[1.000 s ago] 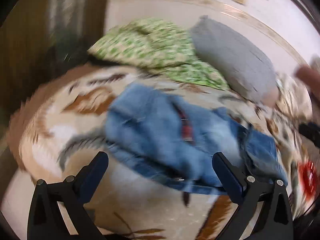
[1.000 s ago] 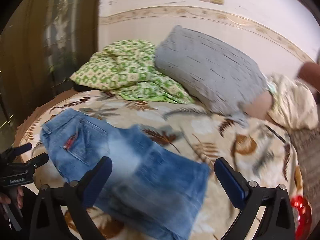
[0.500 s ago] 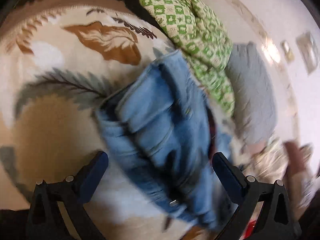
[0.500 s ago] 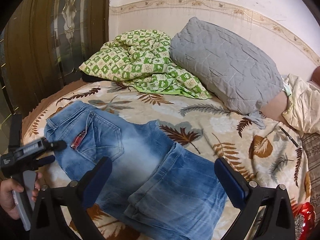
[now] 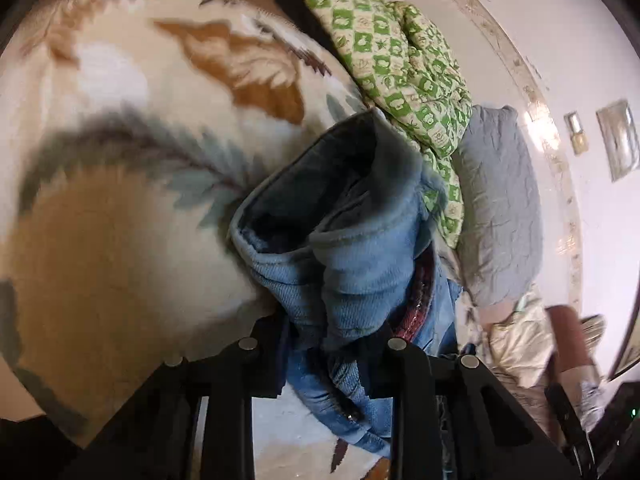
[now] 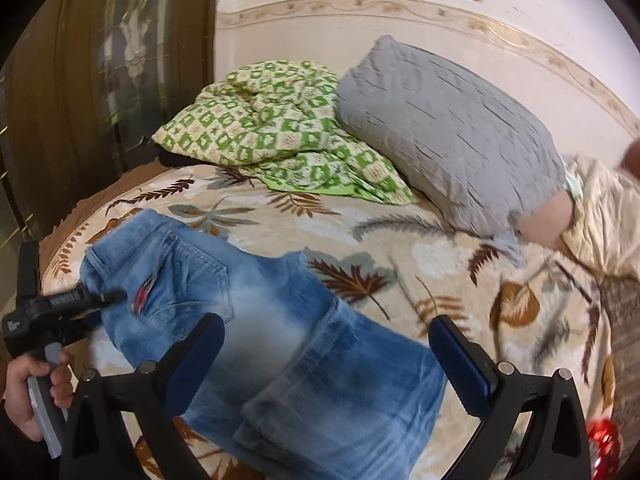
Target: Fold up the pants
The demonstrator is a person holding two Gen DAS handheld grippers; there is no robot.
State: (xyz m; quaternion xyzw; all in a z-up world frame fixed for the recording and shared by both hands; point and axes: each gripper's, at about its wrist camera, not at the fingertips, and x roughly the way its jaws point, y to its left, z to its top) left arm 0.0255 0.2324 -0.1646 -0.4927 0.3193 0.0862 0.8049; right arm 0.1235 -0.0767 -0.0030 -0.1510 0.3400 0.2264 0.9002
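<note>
- Closing on denim: left tongs [image 5: 324,354] have the jeans' [image 6: 256,320] waistband end bunched between the jaws, cloth filling the gap; looks like a grip forming, though how firmly the pads press is hard to tell.
- Same left tongs show in the right view, at the waist corner, beside the red pocket tab [image 6: 142,298], w/ a hand [image 6: 28,392] on the grip.
- Right tongs [image 6: 326,356] wide apart, nothing between them, hovering above the jeans' middle, not touching.
- Jeans lie on the bed [image 6: 400,240], waist toward the left edge, legs running toward the near right; leg end seems doubled back over itself already.
- Further out: green quilt [image 6: 272,132] and grey pillow [image 6: 444,120] by the wall, well apart from the jeans.
- Progress, my read: legs stacked lengthwise and hem end turned in, so roughly mid-way. Left to do, prob.: bring waist end over onto the legs, flatten, square up the bundle.
</note>
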